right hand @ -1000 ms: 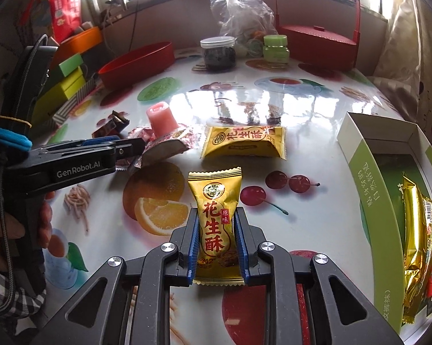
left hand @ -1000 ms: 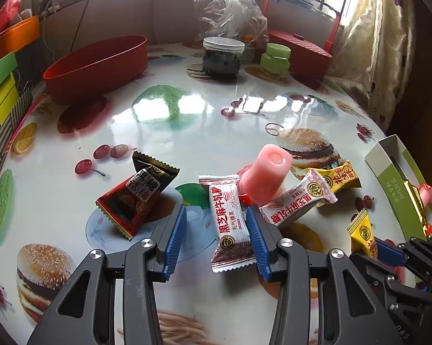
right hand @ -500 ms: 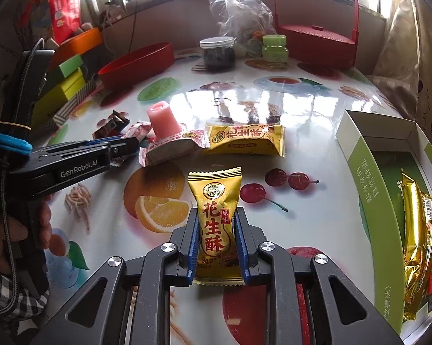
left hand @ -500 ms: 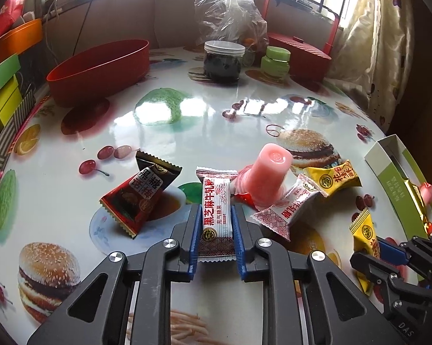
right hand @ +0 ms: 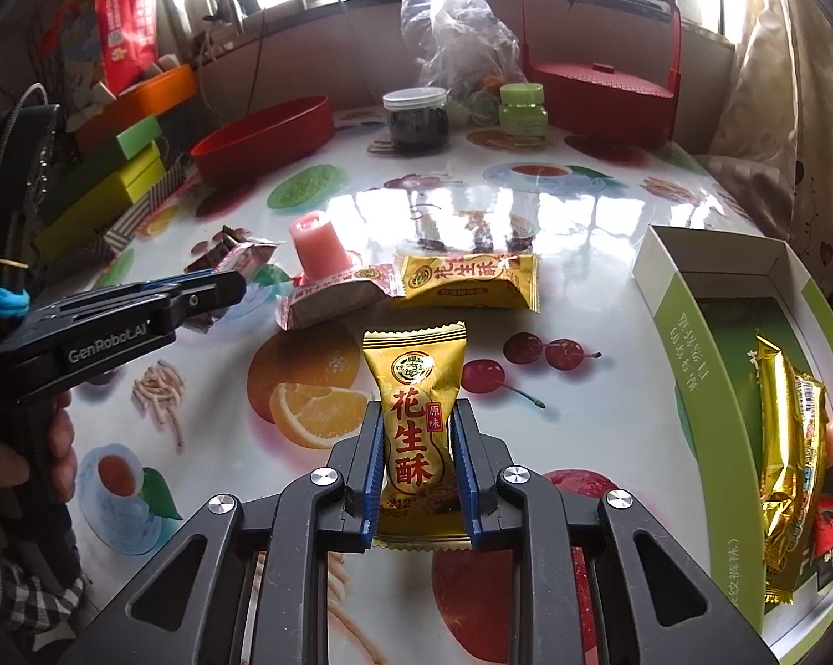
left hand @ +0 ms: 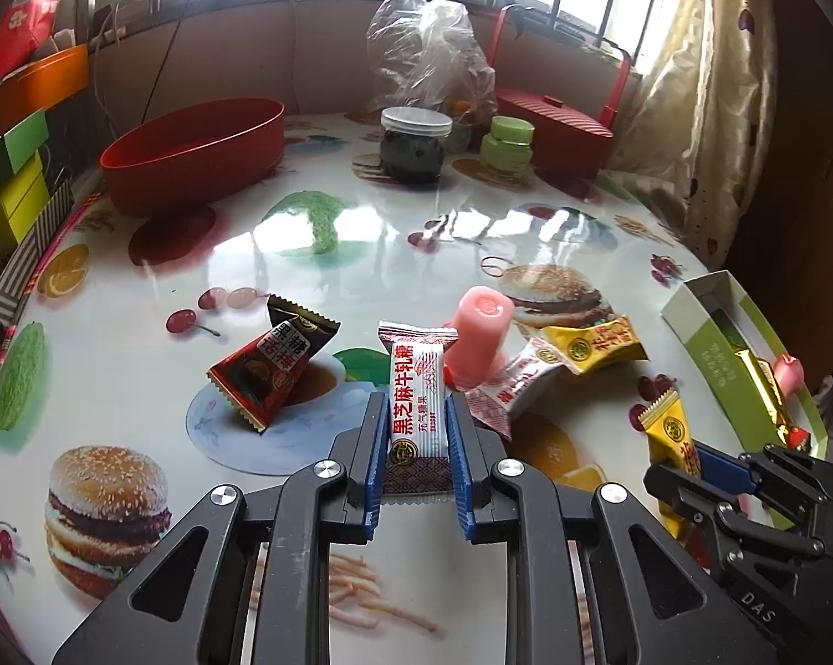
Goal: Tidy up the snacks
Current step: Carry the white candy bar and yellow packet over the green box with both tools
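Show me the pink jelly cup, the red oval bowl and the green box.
pink jelly cup [left hand: 480,332], left wrist view, on its side wall.
red oval bowl [left hand: 194,160], left wrist view, on its outer wall.
green box [right hand: 688,343], right wrist view, on its near wall.

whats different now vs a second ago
The left gripper closed on the white sesame candy packet, which lay loose between its open jaws, and has straightened it up. The right gripper still holds the yellow peanut candy; the other snacks lie unmoved.

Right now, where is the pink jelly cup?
Left wrist view, centre-right: the pink jelly cup stands on the table, touching the red-and-white candy wrapper.
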### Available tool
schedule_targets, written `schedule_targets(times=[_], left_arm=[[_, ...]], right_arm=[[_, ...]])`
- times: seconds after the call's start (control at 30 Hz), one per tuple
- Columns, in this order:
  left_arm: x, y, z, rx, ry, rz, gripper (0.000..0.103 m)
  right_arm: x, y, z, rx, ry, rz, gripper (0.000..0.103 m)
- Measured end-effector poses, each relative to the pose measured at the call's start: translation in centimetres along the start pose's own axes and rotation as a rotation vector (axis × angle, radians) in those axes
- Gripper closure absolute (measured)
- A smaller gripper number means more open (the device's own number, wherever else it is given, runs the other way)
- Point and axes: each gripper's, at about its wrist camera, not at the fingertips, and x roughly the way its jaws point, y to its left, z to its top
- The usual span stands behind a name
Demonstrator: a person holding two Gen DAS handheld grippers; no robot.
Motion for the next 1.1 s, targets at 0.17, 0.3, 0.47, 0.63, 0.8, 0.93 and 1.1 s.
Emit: schedule_targets(times=[0.17,0.3,0.47,0.63,0.8,0.93,1.1], left_arm=[[-0.8,-0.5,-0.1,0.008,-0.009,-0.009,0.081],[-1.4,-1.0,0.0,0.018,-0.022,-0.021,0.081],[-2.0,-2.0,0.2,0.037,-0.031,-0.036,0.081],[-2.5,-3.2,0.6,0.062,-0.041,-0.057,0.081],[-2.9,-4.7,0.9,0.083,-0.046,-0.095,0.081],[-3.0,-6.2,1.2,0.107,-0.048,-0.124,0.081],[-2.8,-7.8,1.7,0.126,-0.047,-0.154,0.081]], right_arm=[[-0.5,0.0,0.0,-0.001,-0.015,-0.002,0.081],[-0.9,-0.1,0.0,0.004,-0.025,-0.007,0.081],[-1.5,-0.5,-0.1,0.014,-0.036,-0.013,0.081],[-2.2,-1.0,-0.1,0.027,-0.051,-0.02,0.081],[-3.1,-1.8,0.0,0.044,-0.071,-0.033,0.081],[-3.9,-2.6,0.0,0.064,-0.085,-0.05,0.081],[-5.0,-3.9,-0.2,0.093,-0.1,-0.08,0.081]])
